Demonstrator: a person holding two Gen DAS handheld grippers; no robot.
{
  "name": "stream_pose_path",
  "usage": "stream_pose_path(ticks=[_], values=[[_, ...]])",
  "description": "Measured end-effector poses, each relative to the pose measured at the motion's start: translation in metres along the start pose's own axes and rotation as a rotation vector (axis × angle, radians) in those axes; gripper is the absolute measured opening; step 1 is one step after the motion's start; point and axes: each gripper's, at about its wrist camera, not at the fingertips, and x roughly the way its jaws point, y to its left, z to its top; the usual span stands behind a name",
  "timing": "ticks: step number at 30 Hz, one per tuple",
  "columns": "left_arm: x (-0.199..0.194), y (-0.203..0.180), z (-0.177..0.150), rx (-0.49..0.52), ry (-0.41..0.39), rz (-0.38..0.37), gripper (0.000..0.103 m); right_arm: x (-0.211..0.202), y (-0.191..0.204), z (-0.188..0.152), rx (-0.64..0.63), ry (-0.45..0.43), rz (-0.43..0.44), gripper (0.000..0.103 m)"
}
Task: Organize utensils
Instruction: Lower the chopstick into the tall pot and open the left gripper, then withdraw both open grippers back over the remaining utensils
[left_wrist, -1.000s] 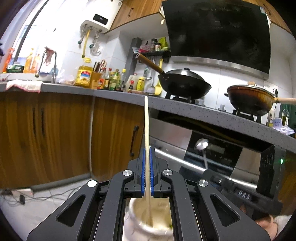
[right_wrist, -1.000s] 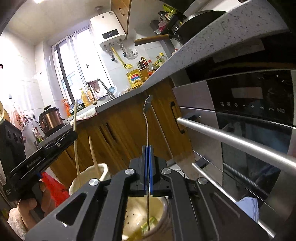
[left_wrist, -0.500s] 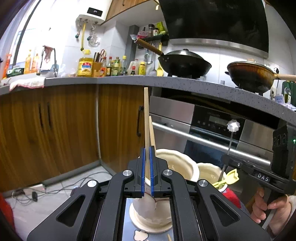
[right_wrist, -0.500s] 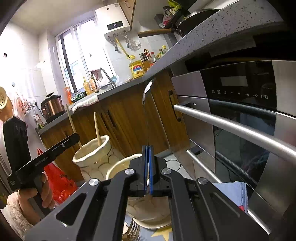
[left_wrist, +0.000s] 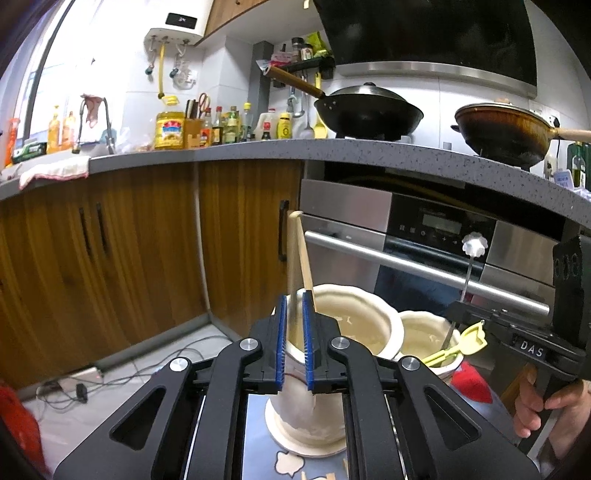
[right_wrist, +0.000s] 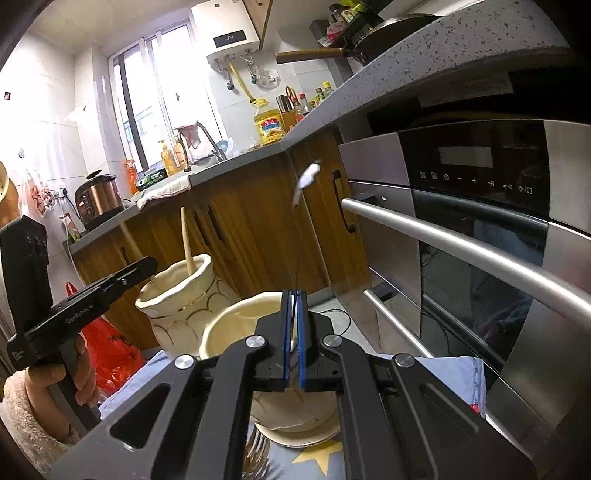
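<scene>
In the left wrist view my left gripper (left_wrist: 291, 317) stands open over a cream ceramic holder (left_wrist: 332, 347); a blurred wooden chopstick (left_wrist: 293, 266) stands loose between its pads, beside a second chopstick (left_wrist: 306, 254) in the holder. A second cream holder (left_wrist: 424, 336) to the right has a yellow utensil (left_wrist: 458, 343) in it. In the right wrist view my right gripper (right_wrist: 294, 321) is nearly shut on a thin metal utensil with a decorated end (right_wrist: 306, 177), over that holder (right_wrist: 236, 325). The chopstick holder (right_wrist: 181, 295) stands to the left.
A steel oven with a bar handle (right_wrist: 461, 243) stands close on the right. Wooden cabinets (left_wrist: 129, 251) and a grey counter (left_wrist: 258, 151) are behind. Forks (right_wrist: 258, 454) lie on the blue star cloth (right_wrist: 317, 458). A red bag (right_wrist: 110, 350) lies at left.
Both grippers dropped toward the holders. My left gripper opened and let go of the chopstick, which is sliding down into the holder. The right utensil sank lower.
</scene>
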Motion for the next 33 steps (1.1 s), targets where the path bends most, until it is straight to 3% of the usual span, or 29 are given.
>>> stream_pose_path(ticks=[9, 13, 19, 24, 27, 30, 33], values=[[-0.011, 0.001, -0.001, -0.008, 0.005, 0.009, 0.017, -0.006, -0.006, 0.005, 0.026, -0.001, -0.025, 0.018], [-0.019, 0.001, -0.001, -0.012, 0.006, 0.016, 0.021, -0.010, -0.007, 0.006, 0.040, 0.005, -0.032, 0.020], [-0.039, 0.003, -0.004, -0.013, 0.025, 0.024, 0.034, -0.026, -0.005, 0.001, 0.041, 0.037, -0.053, 0.036], [-0.057, 0.002, -0.018, 0.016, 0.065, 0.014, 0.053, -0.047, -0.001, -0.007, 0.027, 0.078, -0.116, 0.076], [-0.068, 0.005, -0.032, 0.003, 0.112, -0.011, 0.069, -0.059, 0.003, -0.014, 0.017, 0.100, -0.136, 0.089], [-0.078, 0.008, -0.046, -0.012, 0.145, -0.033, 0.076, -0.068, 0.010, -0.024, 0.005, 0.124, -0.144, 0.097], [-0.084, 0.009, -0.059, -0.014, 0.173, -0.017, 0.079, -0.073, 0.020, -0.034, -0.018, 0.147, -0.150, 0.097]])
